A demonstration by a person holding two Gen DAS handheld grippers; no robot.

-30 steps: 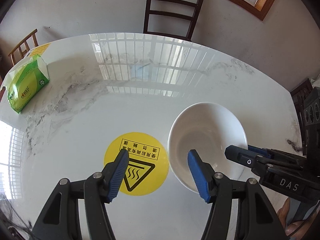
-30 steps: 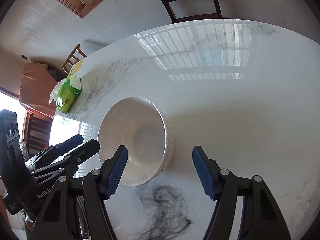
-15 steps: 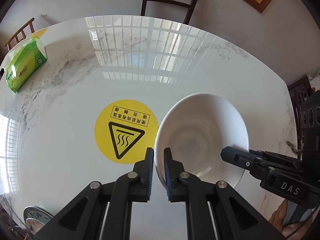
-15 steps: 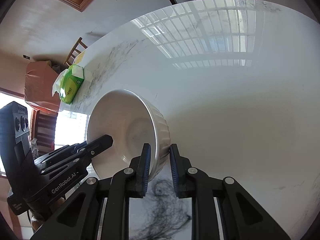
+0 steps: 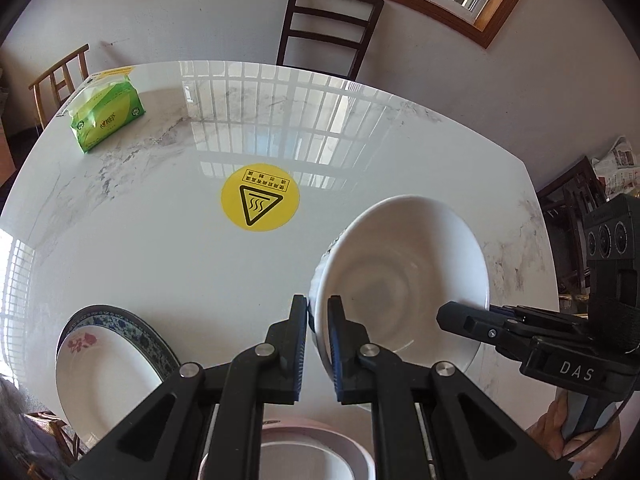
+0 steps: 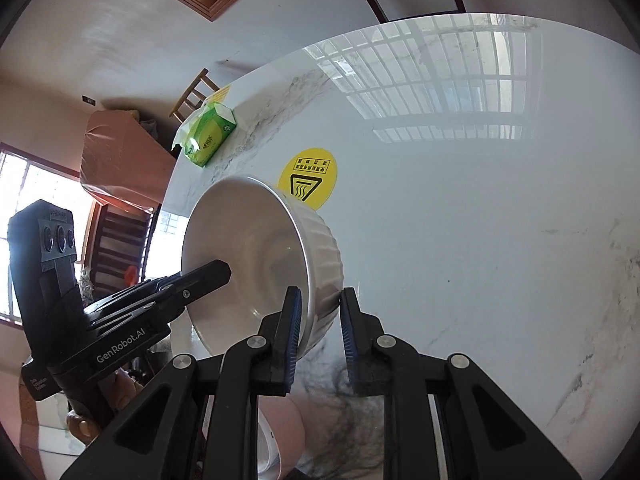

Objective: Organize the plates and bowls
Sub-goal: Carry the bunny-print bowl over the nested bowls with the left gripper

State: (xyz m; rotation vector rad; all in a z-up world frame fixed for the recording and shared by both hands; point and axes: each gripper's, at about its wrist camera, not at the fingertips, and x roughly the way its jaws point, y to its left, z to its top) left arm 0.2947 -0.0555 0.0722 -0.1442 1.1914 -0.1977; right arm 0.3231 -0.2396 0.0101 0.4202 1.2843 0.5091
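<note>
1. Step in hand: two-handed carry of the white ribbed bowl [image 5: 404,276]. The left gripper [image 5: 318,320] is clamped on the near-left part of its rim; the right gripper [image 6: 318,312] is clamped on the opposite wall, one pad inside, one on the ribs.
2. The bowl is tilted and appears clear of the marble table [image 5: 160,248], held between the two tools, near the yellow warning sticker [image 5: 260,203].
3. Other ware: a floral plate with a blue border [image 5: 108,364] lies at the near-left; a pink-rimmed dish [image 5: 316,446] sits directly below the left gripper.
4. Next move, as a judgement: bring the bowl over the pink-rimmed dish or another stack, level it, lower both hands together, release only once seated.
5. Versus one second ago: both jaws stood wide apart beside the resting bowl; now they are closed on it and it is raised. The plate and dish have come into view.
6. Green tissue pack [image 5: 106,118] sits at the far edge, untouched.
</note>
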